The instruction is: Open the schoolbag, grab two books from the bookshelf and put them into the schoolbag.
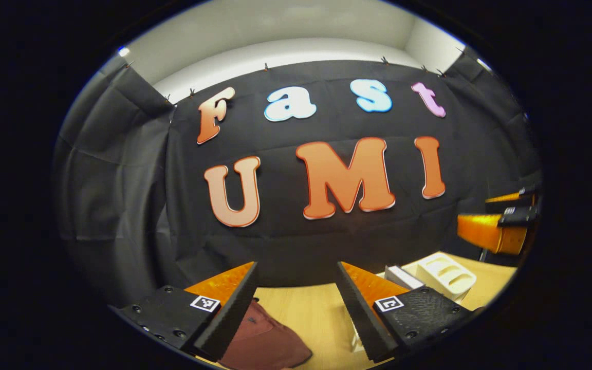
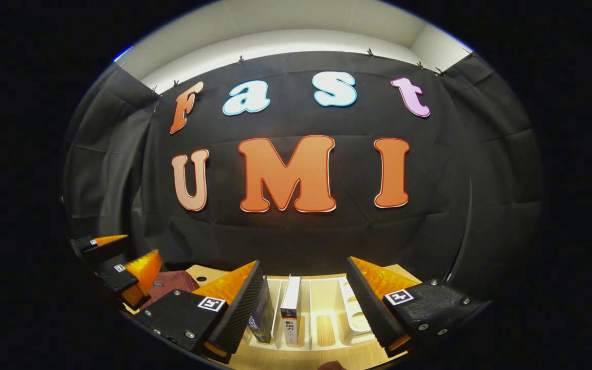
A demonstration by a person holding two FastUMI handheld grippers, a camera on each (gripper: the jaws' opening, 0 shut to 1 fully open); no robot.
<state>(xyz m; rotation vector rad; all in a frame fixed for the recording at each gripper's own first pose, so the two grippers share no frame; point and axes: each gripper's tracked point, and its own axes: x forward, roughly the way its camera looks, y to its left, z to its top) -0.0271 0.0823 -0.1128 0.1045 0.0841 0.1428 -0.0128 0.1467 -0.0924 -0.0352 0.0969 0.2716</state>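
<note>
The maroon schoolbag [image 1: 262,336] lies on the wooden table [image 1: 311,313], low between my left gripper's fingers; it also lies at the left, schoolbag [image 2: 172,283], in the right gripper view. My left gripper [image 1: 297,267] is open and holds nothing, raised above the bag. A white bookshelf [image 2: 327,308] stands just ahead of my right gripper [image 2: 303,262], which is open and empty. Two books stand upright in it: a dark one [image 2: 262,314] beside the left finger and a white one [image 2: 291,306]. I cannot tell whether the bag is zipped.
In the left gripper view the bookshelf [image 1: 447,275] sits at the right with a book [image 1: 403,277] beside it, and the right gripper [image 1: 496,216] hovers above it. The left gripper [image 2: 124,254] hangs at the left of the right gripper view. Black cloth walls the back.
</note>
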